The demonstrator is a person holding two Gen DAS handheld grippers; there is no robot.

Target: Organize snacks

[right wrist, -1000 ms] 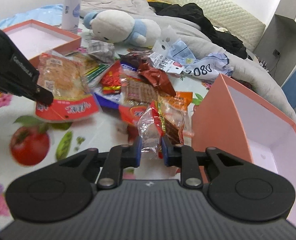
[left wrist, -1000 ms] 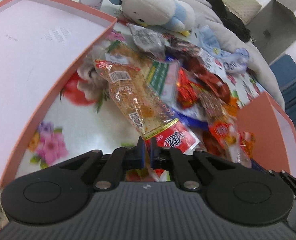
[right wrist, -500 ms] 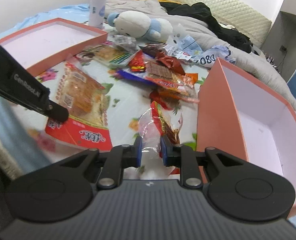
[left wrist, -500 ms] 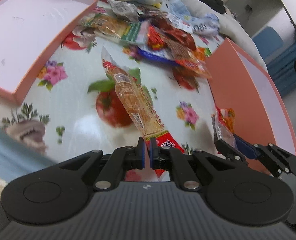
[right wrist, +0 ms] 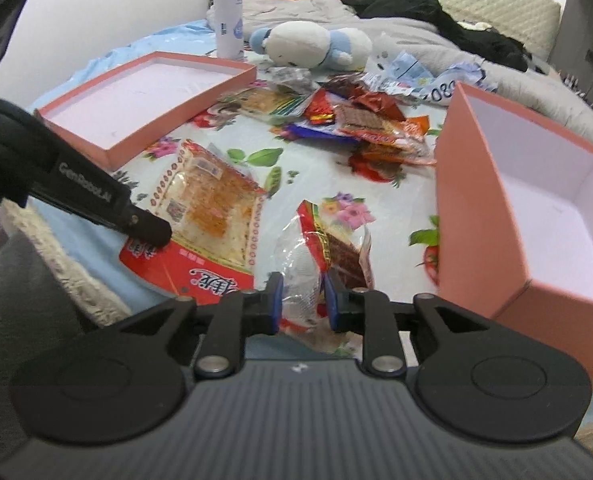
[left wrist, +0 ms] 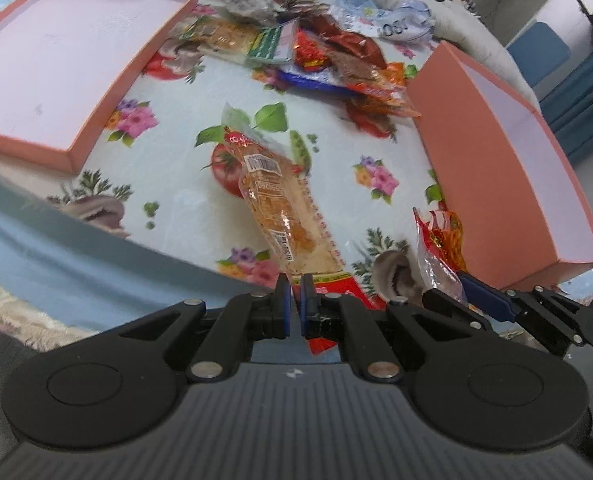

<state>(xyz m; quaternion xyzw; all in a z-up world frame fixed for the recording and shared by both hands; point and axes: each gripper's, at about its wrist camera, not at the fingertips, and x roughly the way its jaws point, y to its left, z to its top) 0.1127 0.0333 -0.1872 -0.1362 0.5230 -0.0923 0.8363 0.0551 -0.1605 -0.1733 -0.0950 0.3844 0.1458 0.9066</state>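
Snacks [right wrist: 360,124] lying piled between pink lid [right wrist: 108,152] and pink box [right wrist: 472,216]. Left gripper [left wrist: 295,306] pinching orange cracker pack [left wrist: 284,216] tight. Right gripper [right wrist: 302,298] opening around clear red pack [right wrist: 328,244]. Probably carrying both. Next: moving over box, letting go.
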